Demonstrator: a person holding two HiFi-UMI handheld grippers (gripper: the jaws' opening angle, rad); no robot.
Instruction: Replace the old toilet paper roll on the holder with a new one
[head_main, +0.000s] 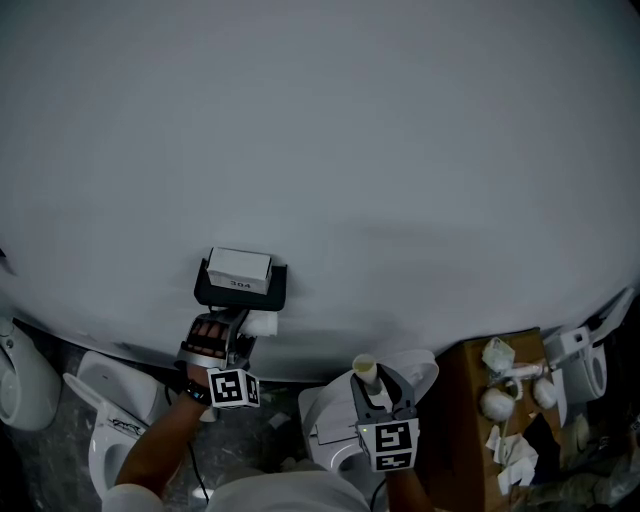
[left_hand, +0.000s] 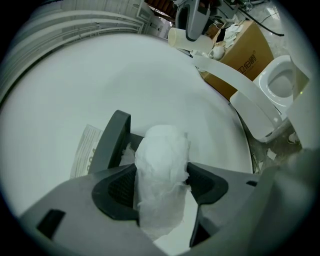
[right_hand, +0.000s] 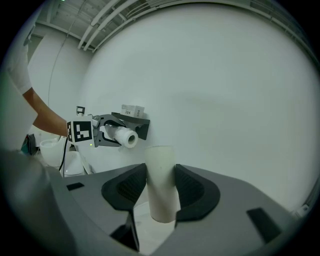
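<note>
My left gripper (left_hand: 162, 184) is shut on a soft white toilet paper roll (left_hand: 161, 170). It holds the roll right at the black wall holder (head_main: 241, 288), whose dark arm (left_hand: 112, 141) rises just behind the roll on the left. In the right gripper view the roll (right_hand: 123, 136) sits in the left gripper (right_hand: 104, 136) in front of the holder (right_hand: 136, 126). My right gripper (right_hand: 161, 189) is shut on a bare, pale cardboard tube (right_hand: 161, 182), upright and away from the wall. In the head view this tube (head_main: 366, 369) stands lower right of the holder.
A small white box (head_main: 240, 268) rests on top of the holder. White toilets stand below (head_main: 110, 420) and at the right (left_hand: 279, 85). A brown cardboard box (head_main: 490, 420) with paper scraps sits at the lower right. The curved white wall (head_main: 380, 150) fills the background.
</note>
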